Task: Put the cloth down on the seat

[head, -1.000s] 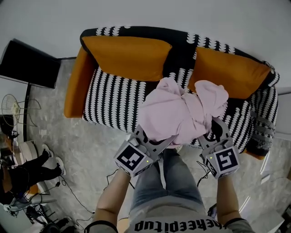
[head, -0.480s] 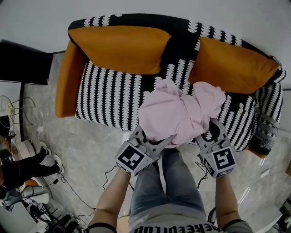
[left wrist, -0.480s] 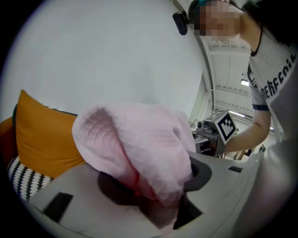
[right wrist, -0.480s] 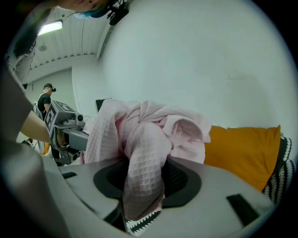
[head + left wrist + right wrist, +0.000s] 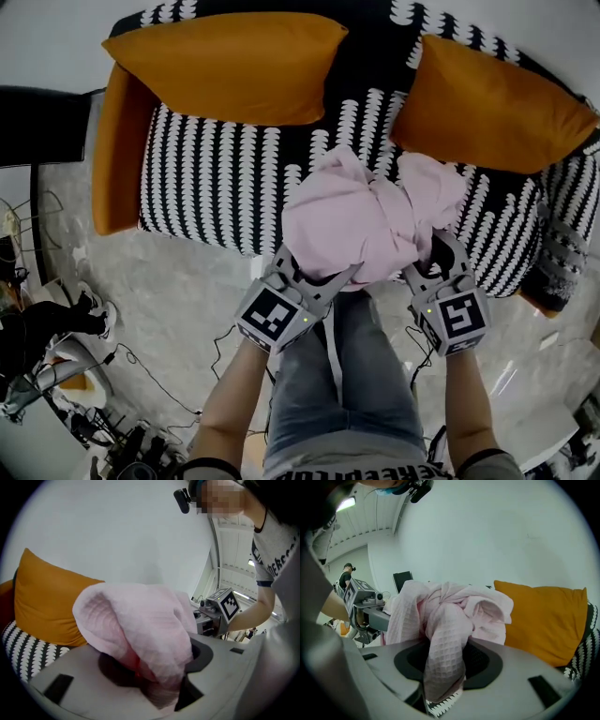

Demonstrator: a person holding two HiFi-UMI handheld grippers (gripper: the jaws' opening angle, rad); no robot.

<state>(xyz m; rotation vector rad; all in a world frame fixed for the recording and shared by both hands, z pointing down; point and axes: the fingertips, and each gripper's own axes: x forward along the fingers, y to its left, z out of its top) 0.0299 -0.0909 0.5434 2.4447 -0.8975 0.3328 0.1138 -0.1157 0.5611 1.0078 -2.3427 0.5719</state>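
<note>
A crumpled pink waffle cloth hangs bunched between my two grippers, above the front edge of the black-and-white patterned sofa seat. My left gripper is shut on the cloth's left part, and a fold drapes over its jaws. At the cloth's right end my right gripper is shut too, with a strand running down between its jaws. Whether the cloth touches the seat I cannot tell.
Two orange cushions lean on the sofa back. An orange armrest bounds the seat's left end, and a grey throw lies at its right end. The person's jeans-clad legs stand before the sofa. Cables cross the floor.
Both grippers have sunk toward the seat with the cloth held between them, and the sofa now looks larger and closer. The grip on the cloth is unchanged.
</note>
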